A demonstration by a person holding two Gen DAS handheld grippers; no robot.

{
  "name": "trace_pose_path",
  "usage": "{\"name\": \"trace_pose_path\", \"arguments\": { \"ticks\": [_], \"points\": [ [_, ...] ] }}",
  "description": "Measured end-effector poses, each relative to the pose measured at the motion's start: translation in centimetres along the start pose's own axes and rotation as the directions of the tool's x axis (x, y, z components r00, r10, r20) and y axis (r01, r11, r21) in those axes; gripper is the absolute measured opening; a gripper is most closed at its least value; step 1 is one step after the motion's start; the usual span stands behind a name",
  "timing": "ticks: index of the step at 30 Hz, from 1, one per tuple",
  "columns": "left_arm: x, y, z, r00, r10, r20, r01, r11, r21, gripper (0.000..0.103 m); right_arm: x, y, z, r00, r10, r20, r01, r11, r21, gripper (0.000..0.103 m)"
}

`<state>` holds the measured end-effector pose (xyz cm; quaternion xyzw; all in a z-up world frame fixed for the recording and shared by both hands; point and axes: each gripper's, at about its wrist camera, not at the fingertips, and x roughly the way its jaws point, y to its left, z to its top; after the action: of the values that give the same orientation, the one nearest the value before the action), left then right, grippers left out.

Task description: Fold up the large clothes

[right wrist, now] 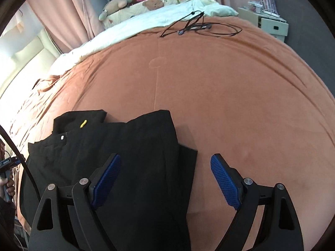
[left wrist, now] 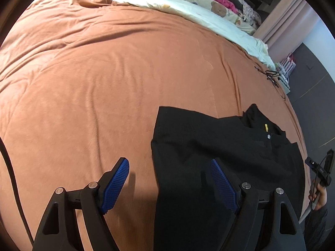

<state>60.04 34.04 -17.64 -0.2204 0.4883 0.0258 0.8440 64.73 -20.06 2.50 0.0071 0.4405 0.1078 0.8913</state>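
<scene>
A black garment [left wrist: 199,146] lies folded on the orange bedspread [left wrist: 104,73], with a silver snap and a small yellow tag near its far edge. My left gripper [left wrist: 169,167] hangs open above the garment's left edge, blue pads [left wrist: 117,179] wide apart, nothing between them. In the right wrist view the same black garment [right wrist: 125,146] spreads across the lower left. There my right gripper [right wrist: 165,167] stands open over the garment's right edge, holding nothing. At the right rim of the left wrist view, a hand [left wrist: 320,194] carries the other gripper.
A white quilt [left wrist: 188,6] with bear print and plush toys lies across the bed's far end. Black cables [right wrist: 199,26] are coiled on the bedspread beyond the garment. A white bedside cabinet [right wrist: 270,24] and pink curtains [right wrist: 62,21] stand off the bed.
</scene>
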Motion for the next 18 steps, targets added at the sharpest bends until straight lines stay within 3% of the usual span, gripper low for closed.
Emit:
{"name": "trace_pose_path", "arguments": {
  "ticks": [2,4,5,7,8,9,10,12,18],
  "points": [
    [1.1,0.2,0.5,1.0,-0.001,-0.008,0.001,1.0,-0.004,0.077,1.3,-0.3,1.0,1.0,-0.004,-0.011,0.004,1.0,0.007,0.087],
    [2.1,0.5,1.0,1.0,-0.007,-0.019,0.006,1.0,-0.025,0.066,2.2,-0.1,1.7,0.999,0.038,-0.026,-0.037,0.999,0.017,0.081],
    [2.6,0.6,1.1,1.0,0.0,-0.022,-0.001,0.999,-0.033,0.062,2.6,-0.1,1.7,0.998,0.051,-0.034,-0.051,0.999,0.015,0.07],
    [3.1,0.3,1.3,0.999,-0.008,-0.034,0.007,1.0,-0.029,0.036,2.9,0.7,2.4,0.996,0.072,-0.047,-0.072,0.997,-0.012,0.048],
    [3.1,0.2,1.3,0.999,-0.013,-0.038,0.012,1.0,-0.022,0.028,2.7,1.2,2.4,0.997,0.065,-0.049,-0.066,0.997,-0.032,0.029],
    [3.1,-0.1,1.4,0.999,0.003,-0.035,-0.003,1.0,-0.008,0.014,2.5,1.6,2.6,0.998,0.053,-0.046,-0.055,0.997,-0.051,0.018],
    [2.8,-0.6,1.4,0.999,0.036,-0.024,-0.035,0.999,0.018,0.009,1.8,2.3,2.7,0.999,0.026,-0.028,-0.029,0.996,-0.079,0.014],
    [1.8,-1.6,1.4,0.997,0.074,0.009,-0.075,0.995,0.061,0.003,0.9,2.0,2.7,1.0,0.02,0.012,-0.019,0.996,-0.093,0.005],
    [-1.6,-3.8,2.0,0.989,0.109,0.098,-0.121,0.984,0.133,0.002,-5.5,2.1,0.8,0.989,0.042,0.145,-0.029,0.995,-0.092,0.002]
  ]
}}
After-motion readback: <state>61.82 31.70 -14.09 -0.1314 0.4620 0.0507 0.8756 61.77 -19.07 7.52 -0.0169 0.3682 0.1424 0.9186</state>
